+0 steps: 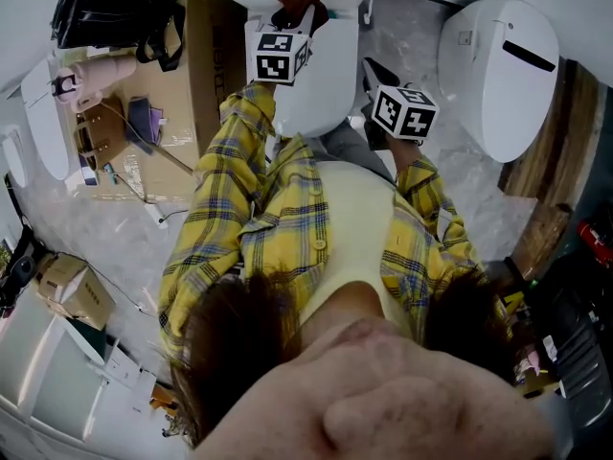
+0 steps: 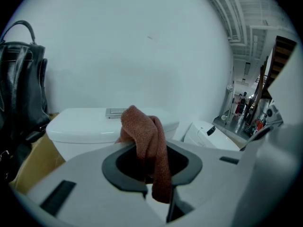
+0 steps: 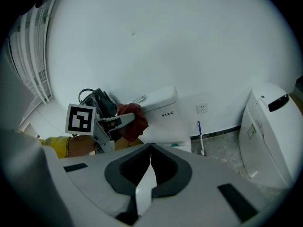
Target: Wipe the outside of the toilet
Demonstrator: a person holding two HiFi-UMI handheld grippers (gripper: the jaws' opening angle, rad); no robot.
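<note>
Head view: arms outstretched, left gripper [image 1: 295, 15] tight on cloth [image 2: 147, 143] by tank [image 2: 80, 124], right gripper [image 3: 150, 150] closed, empty.

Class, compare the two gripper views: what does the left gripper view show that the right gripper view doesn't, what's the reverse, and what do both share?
Left only: the wooden staircase, and the left jaws seen closed on the reddish-brown cloth. Right only: the wall socket, the blue-handled brush, the left gripper seen from outside, and the right gripper shut on nothing. Both: the cloth and the white cistern.

nothing legible — toilet tank [image 3: 163, 98] print too small
</note>
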